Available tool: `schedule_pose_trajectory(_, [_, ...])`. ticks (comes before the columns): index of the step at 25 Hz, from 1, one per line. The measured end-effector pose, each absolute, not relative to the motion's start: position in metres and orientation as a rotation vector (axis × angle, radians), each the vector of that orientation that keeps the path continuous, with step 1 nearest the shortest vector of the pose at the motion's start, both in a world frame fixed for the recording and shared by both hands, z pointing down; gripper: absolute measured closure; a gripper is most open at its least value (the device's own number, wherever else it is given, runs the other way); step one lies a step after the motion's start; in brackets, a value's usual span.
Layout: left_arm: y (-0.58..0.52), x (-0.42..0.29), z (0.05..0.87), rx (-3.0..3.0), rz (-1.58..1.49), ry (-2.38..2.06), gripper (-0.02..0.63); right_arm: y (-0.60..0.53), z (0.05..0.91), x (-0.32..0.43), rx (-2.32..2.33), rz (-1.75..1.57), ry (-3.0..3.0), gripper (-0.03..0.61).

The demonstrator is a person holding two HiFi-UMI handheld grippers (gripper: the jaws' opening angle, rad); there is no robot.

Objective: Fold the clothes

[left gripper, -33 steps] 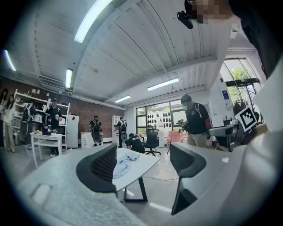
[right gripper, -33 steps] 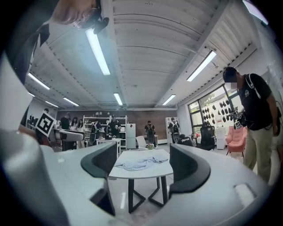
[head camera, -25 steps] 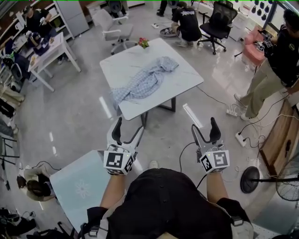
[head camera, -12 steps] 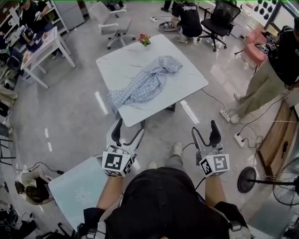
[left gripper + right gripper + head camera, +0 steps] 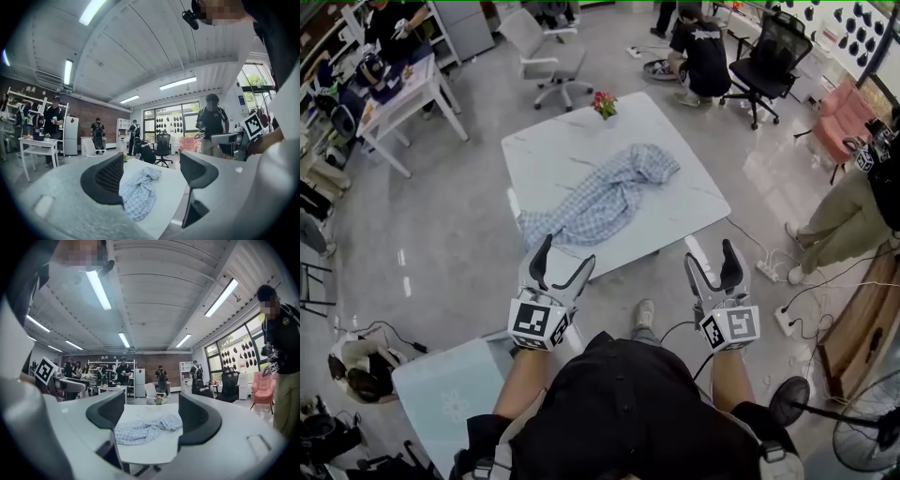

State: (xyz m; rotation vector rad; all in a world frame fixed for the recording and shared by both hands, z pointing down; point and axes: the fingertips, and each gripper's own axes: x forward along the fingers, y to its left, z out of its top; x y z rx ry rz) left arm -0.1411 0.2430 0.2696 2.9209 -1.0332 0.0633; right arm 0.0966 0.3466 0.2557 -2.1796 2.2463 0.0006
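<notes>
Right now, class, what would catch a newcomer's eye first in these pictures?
A crumpled blue-and-white checked cloth lies diagonally across a white square table mid-room, with a small pot of red flowers at its far corner. In the foreground, the left gripper and right gripper hang open and empty, short of the table.

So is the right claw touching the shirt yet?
Apart. In the head view the right claw hangs open short of the table, whose bare top separates it from the shirt.
</notes>
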Motion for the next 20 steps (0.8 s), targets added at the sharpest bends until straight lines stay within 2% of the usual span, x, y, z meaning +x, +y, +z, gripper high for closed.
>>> schedule_pose_trajectory(4, [0.215,-0.090,0.267,2.915,0.062,-1.057,0.204,0.307,0.258,0.140,-2.143,0.035,2.316,0.222])
schedule_pose_trajectory(13, [0.166,-0.020,0.275,2.874,0.107,-1.133,0.203,0.252,0.261,0.222,-2.092,-0.017,2.383,0.229])
schedule_pose_trajectory(18, [0.152,-0.006,0.280,2.859,0.147,-1.160,0.202,0.236,0.270,0.242,-2.087,-0.035,2.392,0.229])
schedule_pose_trajectory(20, [0.142,-0.007,0.283,2.848,0.159,-1.175,0.178,0.224,0.277,0.244,-2.081,-0.063,2.397,0.228])
